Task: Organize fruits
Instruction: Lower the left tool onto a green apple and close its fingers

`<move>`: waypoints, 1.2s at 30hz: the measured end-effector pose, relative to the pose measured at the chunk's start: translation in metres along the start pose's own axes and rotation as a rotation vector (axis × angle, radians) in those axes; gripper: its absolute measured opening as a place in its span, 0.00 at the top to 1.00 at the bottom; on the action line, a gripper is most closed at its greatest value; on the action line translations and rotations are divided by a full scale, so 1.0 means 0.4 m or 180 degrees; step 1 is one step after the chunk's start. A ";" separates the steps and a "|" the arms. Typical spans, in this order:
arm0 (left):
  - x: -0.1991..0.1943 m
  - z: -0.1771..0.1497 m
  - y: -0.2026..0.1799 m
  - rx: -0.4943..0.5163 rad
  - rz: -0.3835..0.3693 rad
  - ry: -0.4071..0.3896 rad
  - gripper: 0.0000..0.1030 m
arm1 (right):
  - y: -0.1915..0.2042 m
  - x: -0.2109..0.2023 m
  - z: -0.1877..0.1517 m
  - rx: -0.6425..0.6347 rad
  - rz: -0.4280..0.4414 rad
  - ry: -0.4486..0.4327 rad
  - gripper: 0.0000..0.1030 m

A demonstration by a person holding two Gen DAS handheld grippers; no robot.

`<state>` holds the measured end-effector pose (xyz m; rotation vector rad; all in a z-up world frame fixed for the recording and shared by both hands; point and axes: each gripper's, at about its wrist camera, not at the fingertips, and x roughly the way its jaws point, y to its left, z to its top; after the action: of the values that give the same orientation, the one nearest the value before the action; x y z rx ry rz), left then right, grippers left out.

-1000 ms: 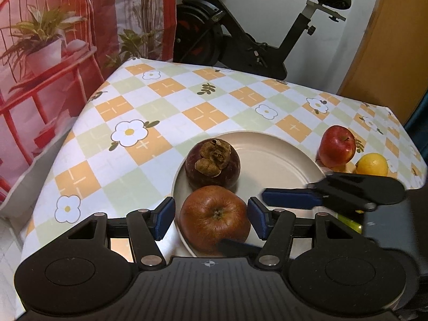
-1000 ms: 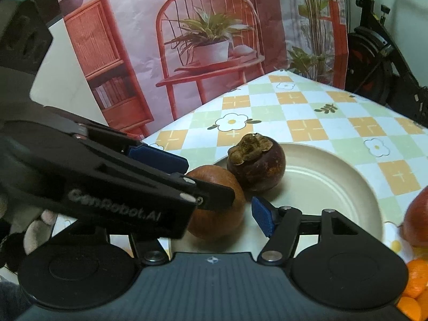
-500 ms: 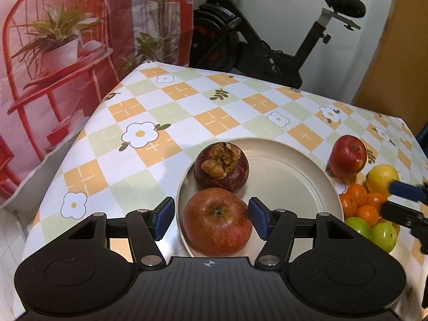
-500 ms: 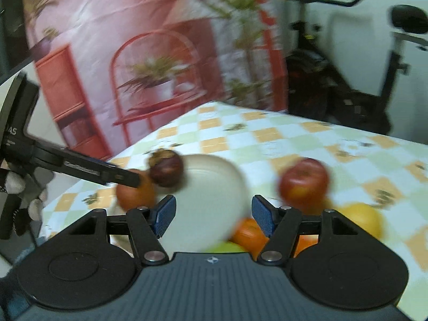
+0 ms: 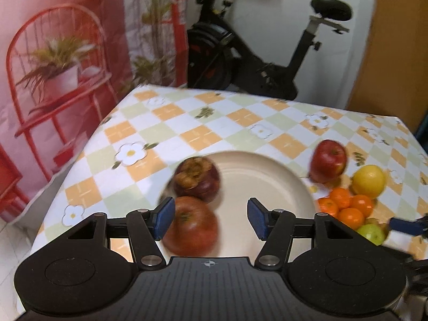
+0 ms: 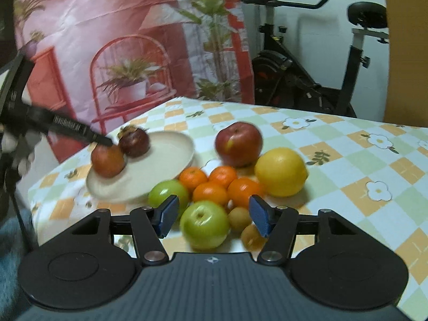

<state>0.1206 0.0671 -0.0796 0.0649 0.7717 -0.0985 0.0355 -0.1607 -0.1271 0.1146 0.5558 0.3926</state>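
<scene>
A cream plate [image 5: 270, 176] holds a brownish-red apple [image 5: 191, 231] and a dark mangosteen [image 5: 197, 179]; all show in the right wrist view too, plate [image 6: 171, 157]. My left gripper [image 5: 210, 218] is open and empty above the plate's near edge, the apple by its left pad. My right gripper [image 6: 214, 215] is open and empty over a green apple [image 6: 204, 224] in a fruit pile: another green apple [image 6: 167, 195], several tangerines [image 6: 211, 187], a lemon [image 6: 281, 171], a red apple [image 6: 239, 143], two small brown fruits [image 6: 247, 230].
The table has a checked flower tablecloth [image 5: 222, 131]; its left edge drops off near the plate. An exercise bike [image 5: 256, 53] stands behind the far edge, and a red printed backdrop [image 5: 61, 61] hangs at the left.
My right gripper has swung right from the plate to the fruit pile. My left gripper has pulled back and risen from the apple, which lies on the plate.
</scene>
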 end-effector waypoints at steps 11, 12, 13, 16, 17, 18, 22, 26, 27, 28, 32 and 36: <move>-0.009 -0.014 -0.168 0.0222 -0.0697 0.0021 0.47 | 0.018 0.041 -0.027 -0.0178 -0.0048 0.0071 0.47; -0.003 -0.020 -0.186 0.0231 -0.0761 0.0048 0.49 | 0.019 0.043 -0.031 -0.0200 -0.0059 0.0090 0.50; 0.000 -0.029 -0.200 0.0242 -0.0814 0.0073 0.49 | 0.021 0.042 -0.032 -0.0225 -0.0072 0.0099 0.52; 0.019 -0.051 -0.245 0.0333 -0.0971 0.0184 0.57 | 0.028 0.030 -0.037 -0.0313 -0.0073 0.0097 0.56; 0.028 -0.058 -0.259 0.0373 -0.1002 0.0216 0.57 | 0.028 0.025 -0.039 -0.0316 -0.0063 0.0097 0.57; 0.036 -0.064 -0.273 0.0416 -0.1018 0.0245 0.58 | 0.027 0.020 -0.040 -0.0303 -0.0051 0.0097 0.59; 0.050 -0.078 -0.326 0.0547 -0.1074 0.0235 0.60 | 0.019 0.012 -0.050 -0.0231 -0.0026 0.0119 0.59; 0.067 -0.077 -0.358 0.0628 -0.1162 0.0298 0.64 | 0.008 0.012 -0.051 -0.0145 -0.0002 0.0138 0.62; 0.072 -0.076 -0.363 0.0663 -0.1170 0.0317 0.64 | 0.007 0.012 -0.051 -0.0137 -0.0001 0.0140 0.62; 0.077 -0.080 -0.368 0.0691 -0.1179 0.0345 0.65 | 0.007 0.013 -0.051 -0.0134 -0.0001 0.0140 0.62; 0.078 -0.087 -0.370 0.0719 -0.1188 0.0339 0.66 | 0.008 0.011 -0.053 -0.0119 -0.0007 0.0135 0.62; 0.064 -0.088 -0.358 0.0690 -0.1268 0.0352 0.66 | 0.005 0.012 -0.054 -0.0086 -0.0006 0.0132 0.60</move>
<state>0.0984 -0.0734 -0.1261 0.1226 0.8748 -0.5611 0.0272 -0.1569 -0.1473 0.0800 0.5913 0.4013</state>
